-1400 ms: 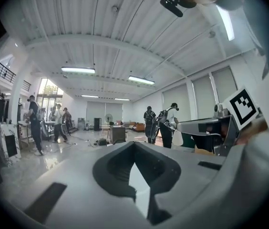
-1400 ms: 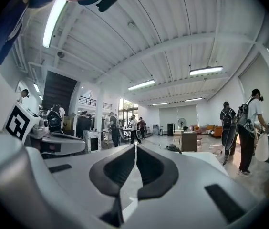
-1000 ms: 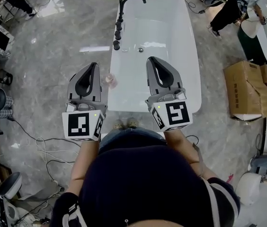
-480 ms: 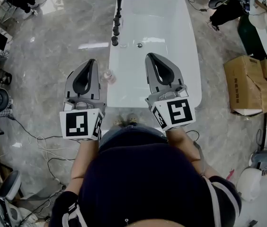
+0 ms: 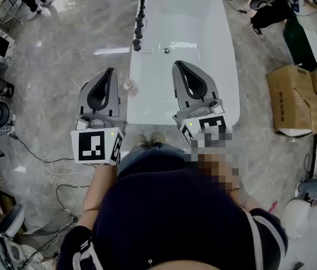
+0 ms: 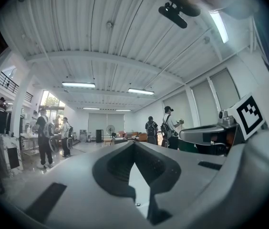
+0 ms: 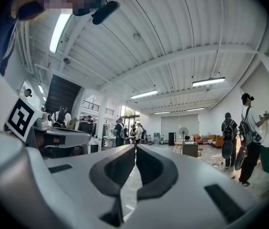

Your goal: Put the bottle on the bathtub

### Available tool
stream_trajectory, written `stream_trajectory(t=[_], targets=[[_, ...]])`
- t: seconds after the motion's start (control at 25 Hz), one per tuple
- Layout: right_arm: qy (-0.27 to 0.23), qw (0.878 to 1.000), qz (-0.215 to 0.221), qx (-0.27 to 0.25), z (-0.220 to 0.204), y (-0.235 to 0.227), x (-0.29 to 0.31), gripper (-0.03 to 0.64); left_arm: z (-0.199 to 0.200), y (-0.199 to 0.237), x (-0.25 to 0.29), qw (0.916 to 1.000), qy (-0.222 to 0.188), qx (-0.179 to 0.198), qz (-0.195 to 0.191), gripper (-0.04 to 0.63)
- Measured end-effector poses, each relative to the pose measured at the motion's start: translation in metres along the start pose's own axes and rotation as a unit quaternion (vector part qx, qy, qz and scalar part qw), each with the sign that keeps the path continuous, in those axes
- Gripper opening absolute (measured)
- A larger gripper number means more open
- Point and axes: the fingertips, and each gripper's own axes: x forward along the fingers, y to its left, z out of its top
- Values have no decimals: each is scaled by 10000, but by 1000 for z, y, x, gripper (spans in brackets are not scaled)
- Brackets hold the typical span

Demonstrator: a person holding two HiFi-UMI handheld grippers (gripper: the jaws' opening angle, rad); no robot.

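Observation:
A small clear pinkish bottle (image 5: 128,86) stands on the marble floor against the left side of the white bathtub (image 5: 226,66). My left gripper (image 5: 111,72) hangs just left of the bottle, above it, shut and holding nothing. My right gripper (image 5: 177,65) is over the near end of the tub, also shut and holding nothing. In the left gripper view the left gripper (image 6: 134,142) points level into the room with its jaws together. The right gripper view shows the right gripper (image 7: 135,146) the same way. Neither gripper view shows the bottle or the tub.
A black faucet (image 5: 141,16) rises from the tub's far left rim. A cardboard box (image 5: 296,100) lies on the floor to the right. Cables (image 5: 46,167) trail over the floor at the left. People stand further off in the room (image 6: 44,137).
The head view has shifted a little, so tub and bottle sit slightly higher in the picture. Both grippers stay shut and keep their places.

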Motion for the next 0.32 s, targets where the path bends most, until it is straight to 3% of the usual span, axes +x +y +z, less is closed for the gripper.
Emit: stream_trajectory(t=[0.32], targets=[[-44,10000,16,26,1,-2,-1,31,0,-2,0,10000,32,43,37,23]])
